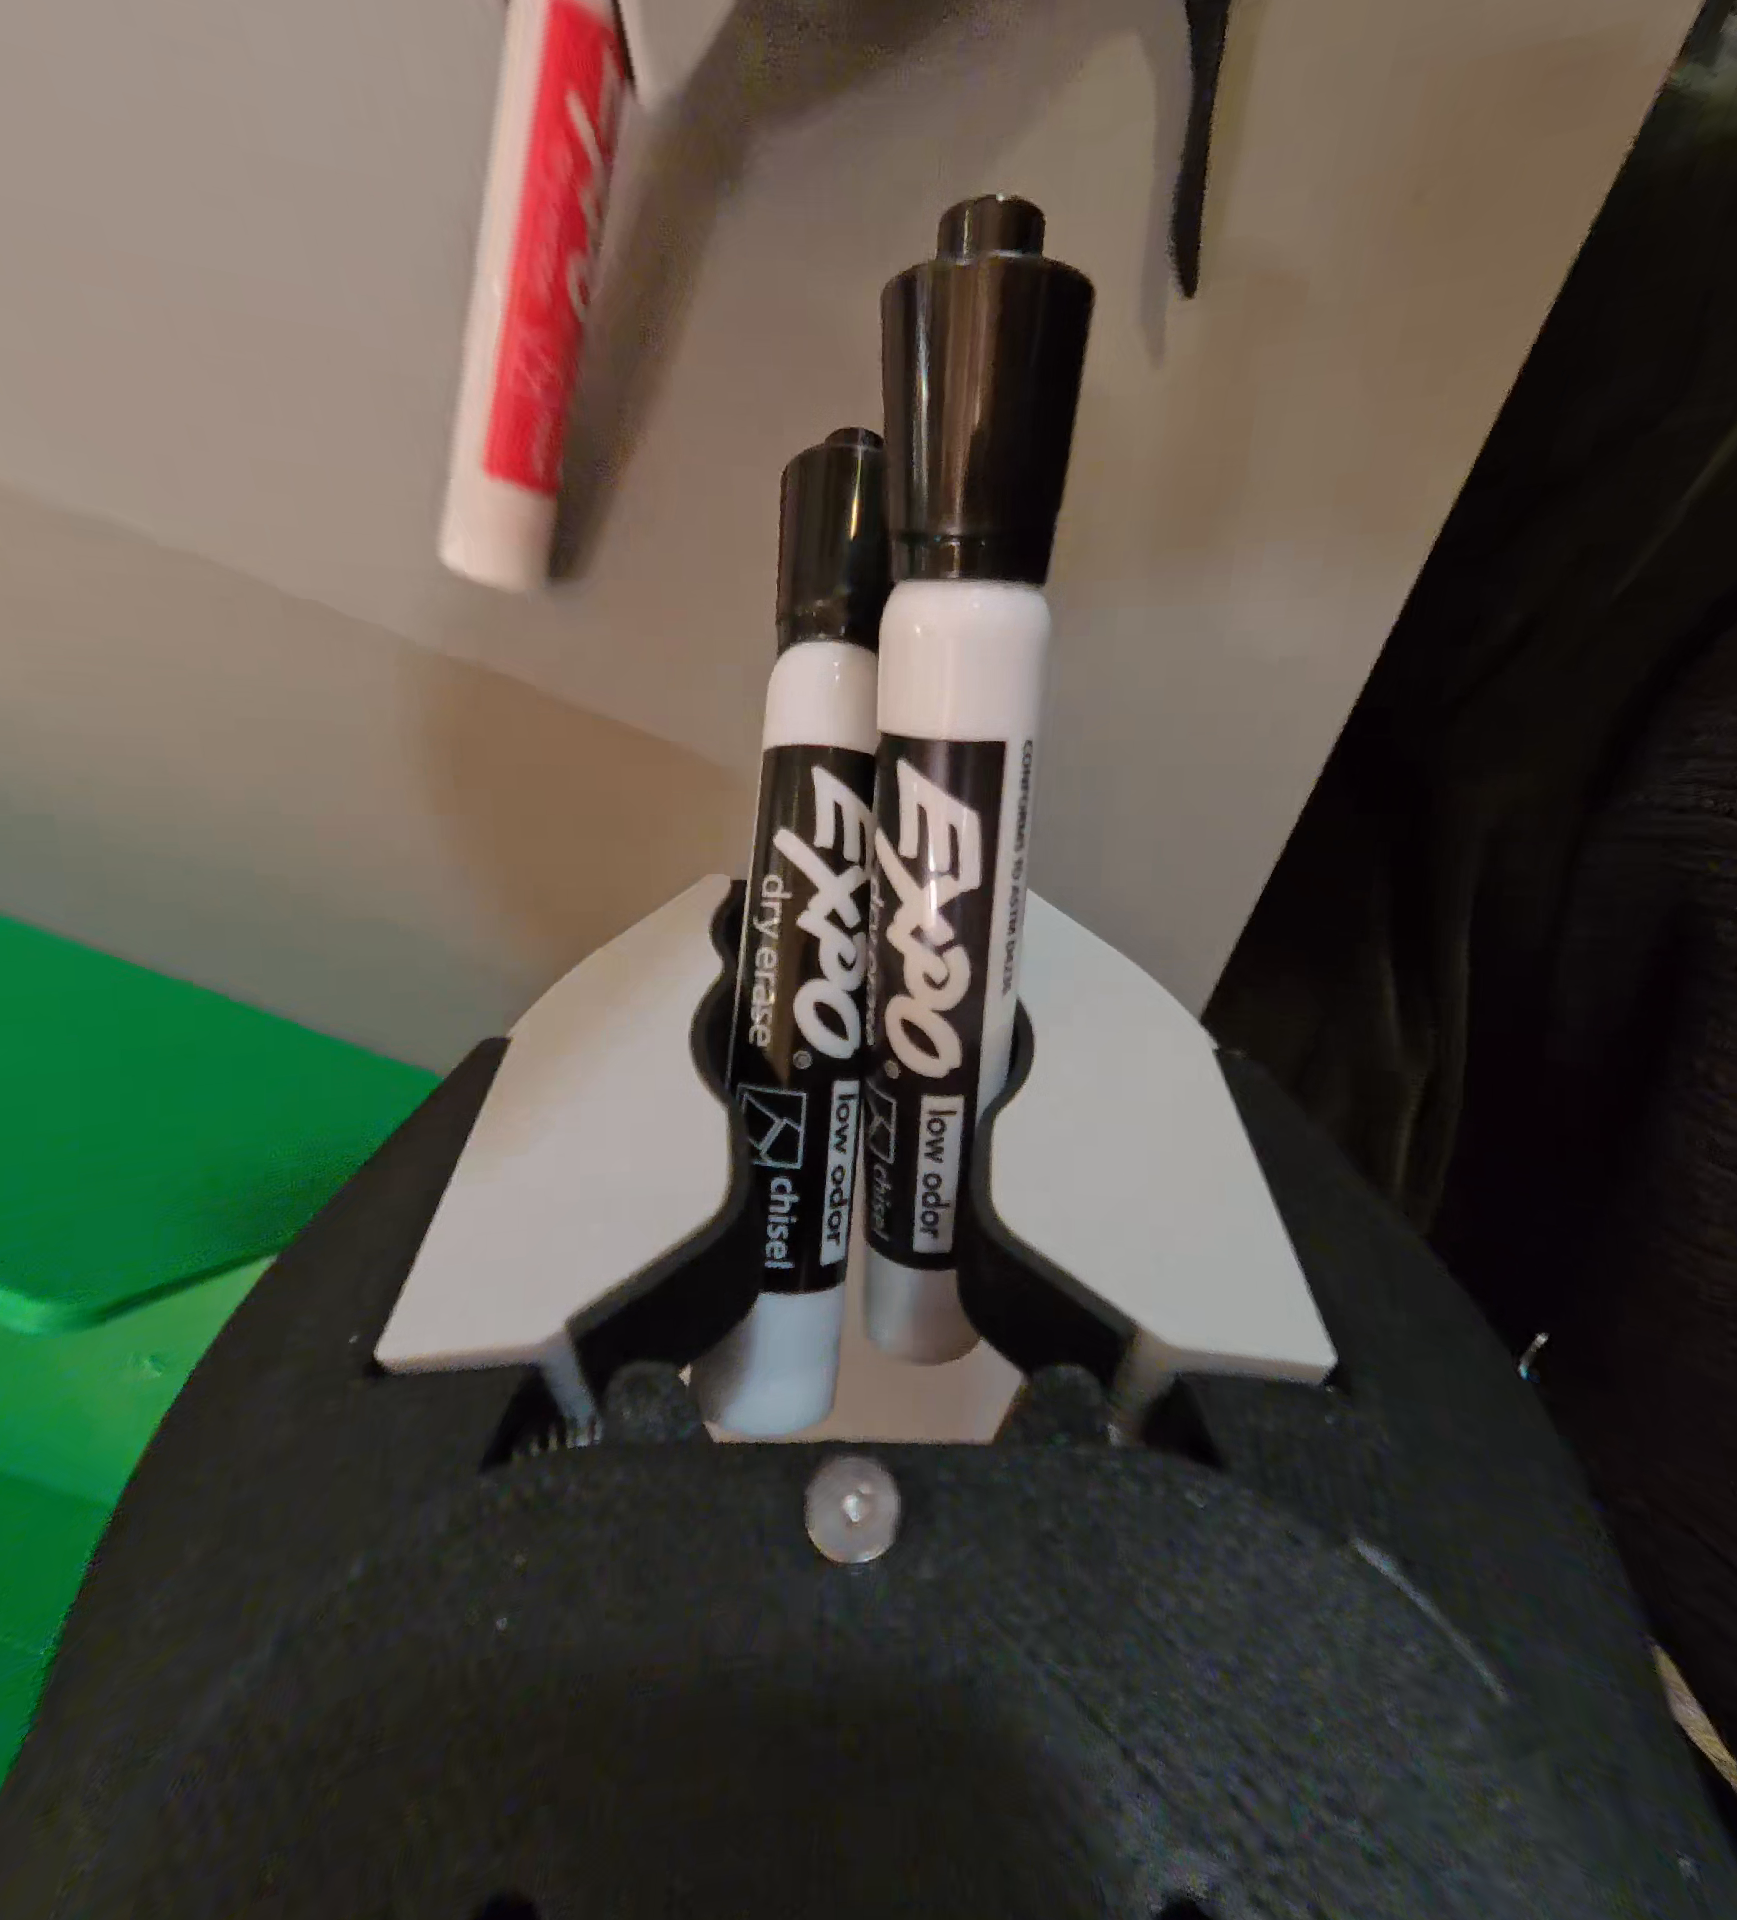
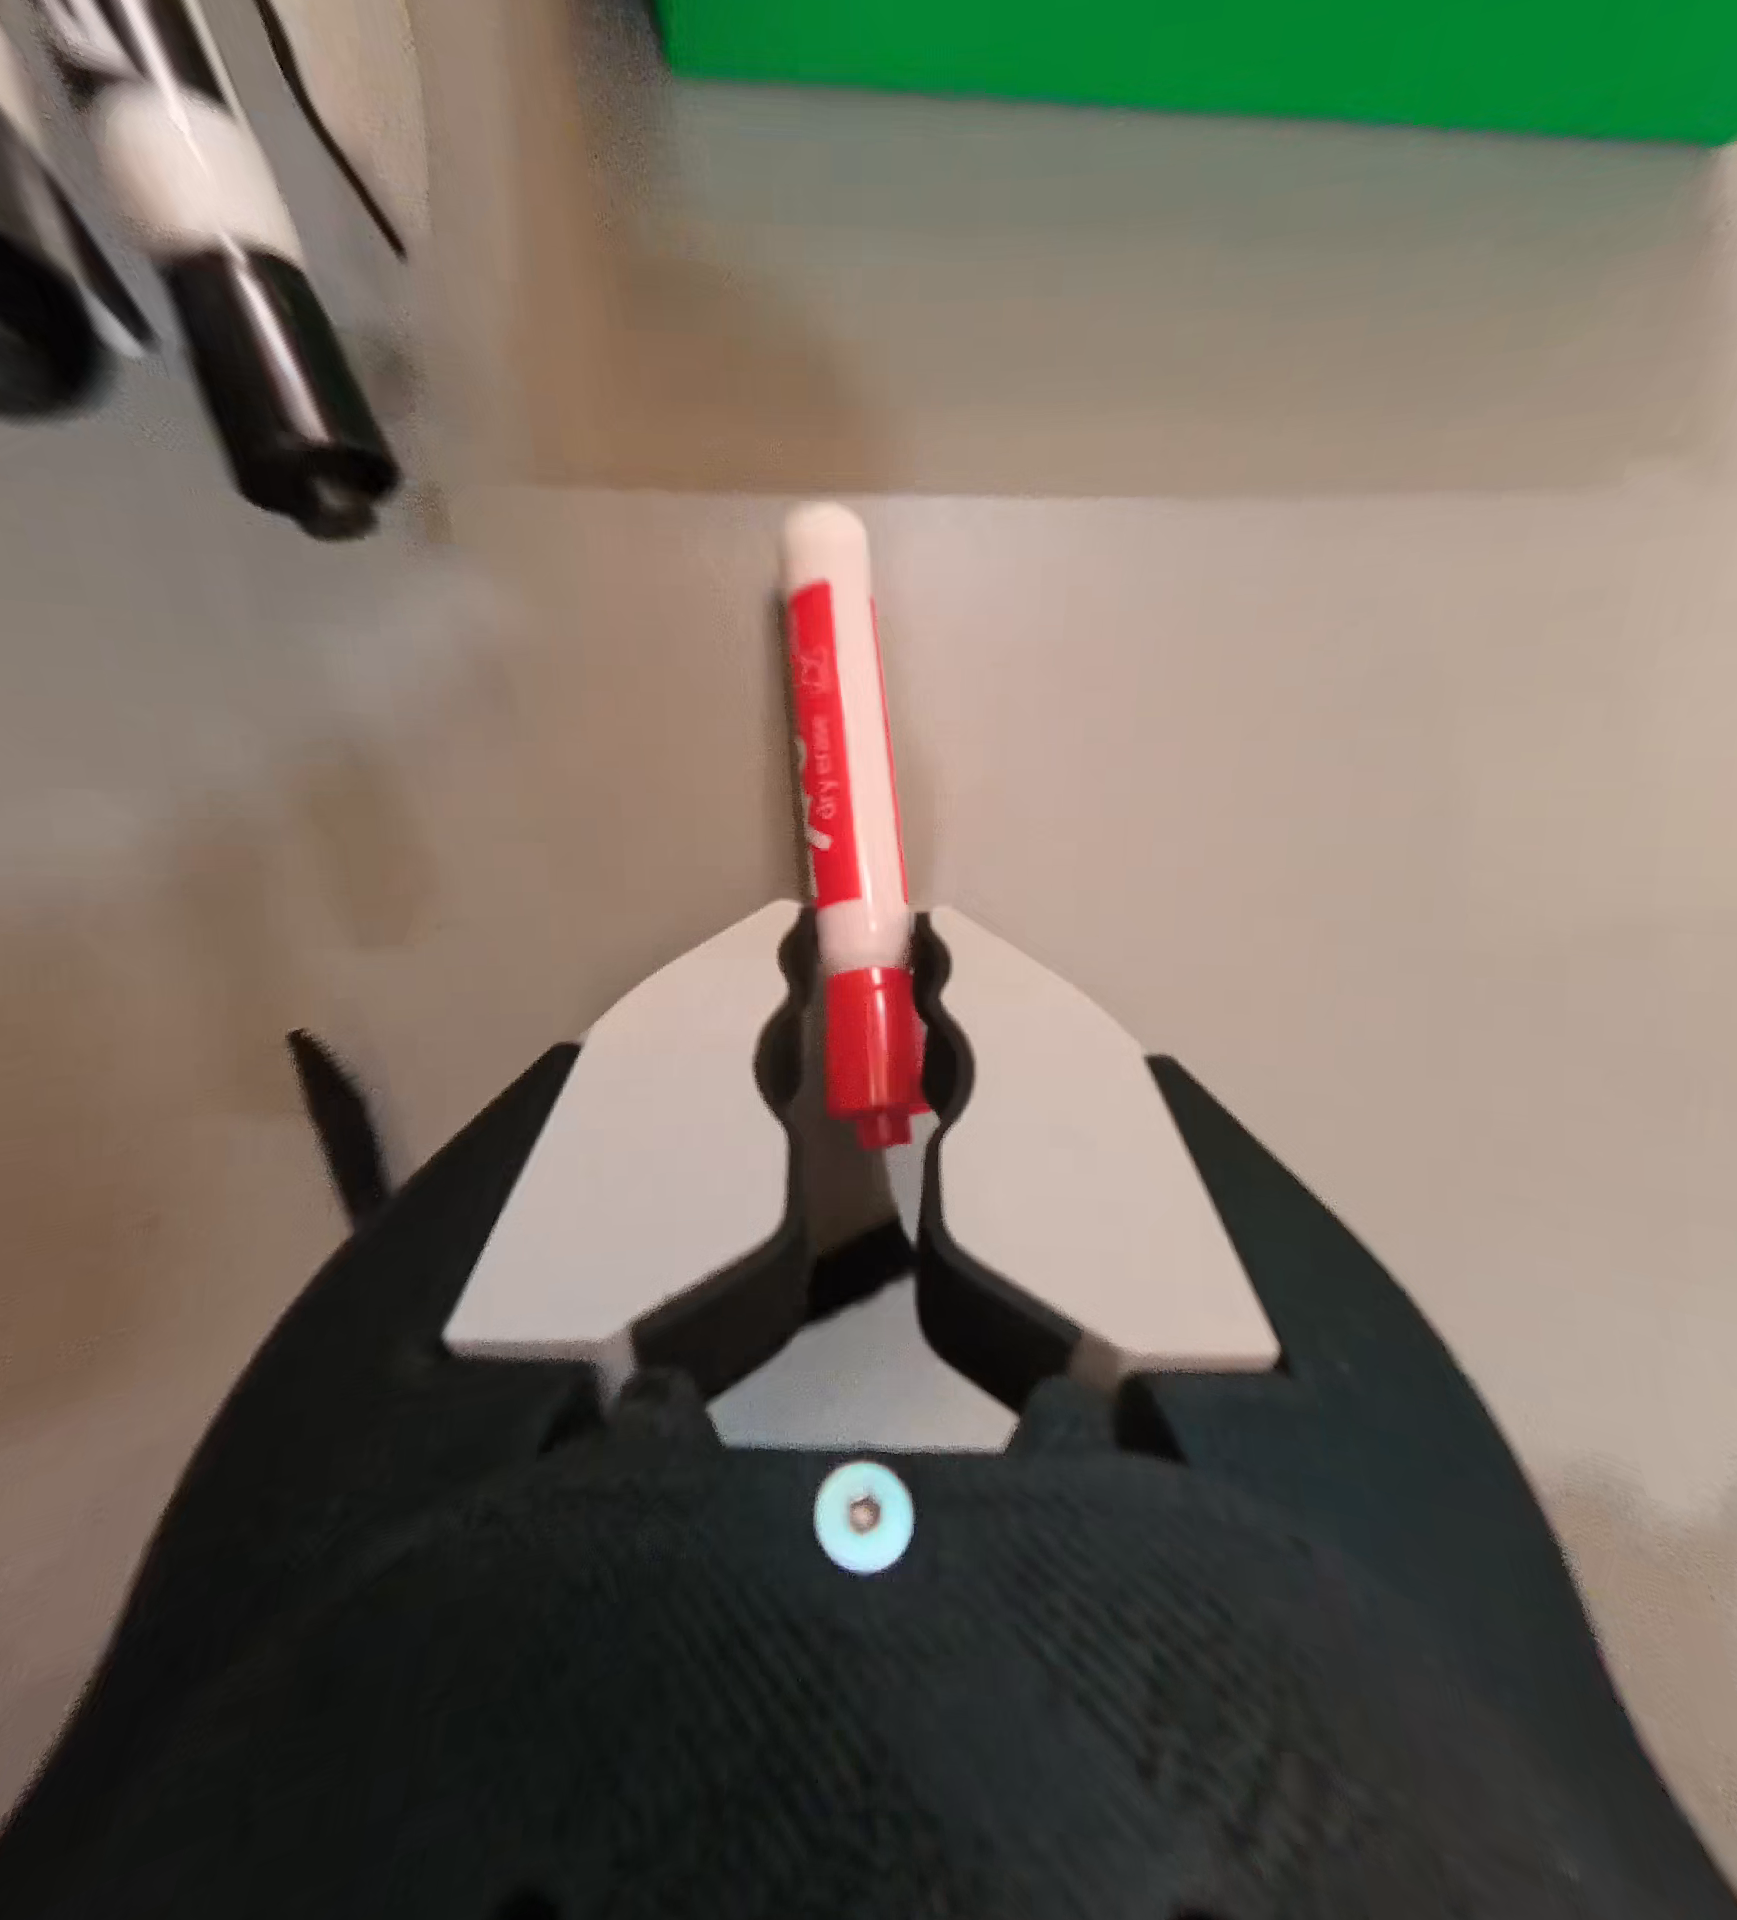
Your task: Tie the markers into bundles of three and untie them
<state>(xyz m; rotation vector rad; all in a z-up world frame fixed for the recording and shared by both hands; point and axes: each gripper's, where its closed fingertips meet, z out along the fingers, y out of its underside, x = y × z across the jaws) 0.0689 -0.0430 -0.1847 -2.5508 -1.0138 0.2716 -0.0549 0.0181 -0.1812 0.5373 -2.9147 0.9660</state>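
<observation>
Left gripper point(image 1: 859, 1049) clamped on two black markers point(image 1: 957, 831), caps pointing away from camera. Right gripper point(image 2: 859, 1039) pinching red marker point(image 2: 843, 748) at cap end, barrel pointing outward. Green box point(image 2: 1259, 62) beyond red marker, well apart; beige surface point(image 2: 1363, 831) under all. Right view blurred.

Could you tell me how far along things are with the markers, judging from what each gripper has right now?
Already done: both grippers have picked up markers. In hand: the left gripper is shut on two black markers, side by side with caps pointing away; the right gripper is shut on a red marker at its cap end. Left: nothing has been set down. A green box sits nearby on the beige surface; where the markers belong cannot be told.
</observation>
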